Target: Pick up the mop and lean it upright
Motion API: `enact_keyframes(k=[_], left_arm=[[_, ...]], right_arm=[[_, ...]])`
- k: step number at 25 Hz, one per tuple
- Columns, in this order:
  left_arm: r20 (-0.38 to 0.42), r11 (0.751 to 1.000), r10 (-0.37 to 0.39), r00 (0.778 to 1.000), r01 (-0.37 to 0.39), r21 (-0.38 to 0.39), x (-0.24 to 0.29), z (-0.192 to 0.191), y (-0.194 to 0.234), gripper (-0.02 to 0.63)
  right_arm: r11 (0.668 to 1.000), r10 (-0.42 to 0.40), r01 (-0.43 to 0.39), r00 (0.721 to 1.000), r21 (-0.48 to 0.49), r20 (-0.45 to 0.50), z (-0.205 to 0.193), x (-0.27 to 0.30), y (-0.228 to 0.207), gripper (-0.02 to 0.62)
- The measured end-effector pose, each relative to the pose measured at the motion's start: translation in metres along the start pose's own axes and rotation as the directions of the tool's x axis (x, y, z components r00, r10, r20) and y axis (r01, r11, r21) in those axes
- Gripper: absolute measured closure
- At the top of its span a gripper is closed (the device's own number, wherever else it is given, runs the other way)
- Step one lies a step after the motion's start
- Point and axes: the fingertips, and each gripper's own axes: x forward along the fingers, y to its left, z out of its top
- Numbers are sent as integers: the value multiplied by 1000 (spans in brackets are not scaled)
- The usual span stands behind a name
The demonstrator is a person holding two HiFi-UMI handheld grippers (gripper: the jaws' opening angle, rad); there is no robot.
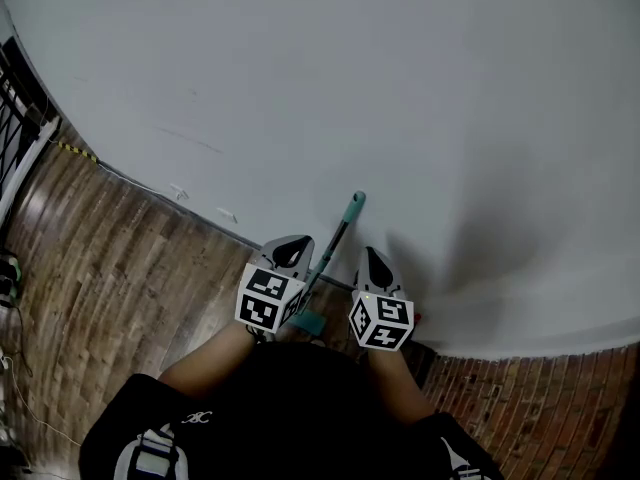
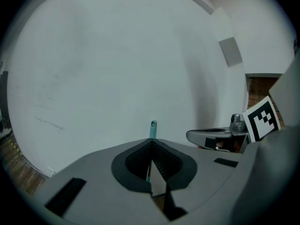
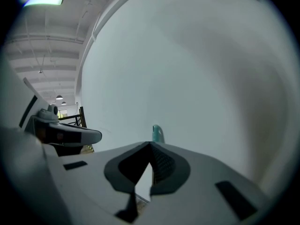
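The mop stands upright against the white wall [image 1: 350,88], its dark pole [image 1: 335,243] rising to a teal tip [image 1: 355,204]. A teal fitting [image 1: 308,321] sits low on the pole. My left gripper [image 1: 290,248] is just left of the pole, and my right gripper [image 1: 374,261] just right of it. In the left gripper view the jaws [image 2: 150,142] meet at the tips; the teal tip [image 2: 153,129] shows beyond them, and a teal sliver [image 2: 148,173] shows through the gap. The right gripper's jaws [image 3: 151,145] are shut and empty, with the tip [image 3: 157,134] beyond.
Wooden floor [image 1: 120,258] runs along the wall's foot at left, brick-patterned floor [image 1: 540,398] at lower right. A black railing [image 1: 15,98] and a yellow-black strip [image 1: 75,150] lie far left. The person's arms and dark clothing fill the bottom of the head view.
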Motion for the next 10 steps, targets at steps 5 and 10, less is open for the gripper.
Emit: enact_keyframes(k=[5,10], left_arm=[[-5,1000,-1,1000,1,-5,-1,-1,-2,609],[-12,1000,8,1000,-8,1,-2,-6,3,609]], right_arm=[[1000,9,-9,1000,4,-9,-1,-1,2,581],[1000,20,-20,1000,4,-19,-6,1,7,581]])
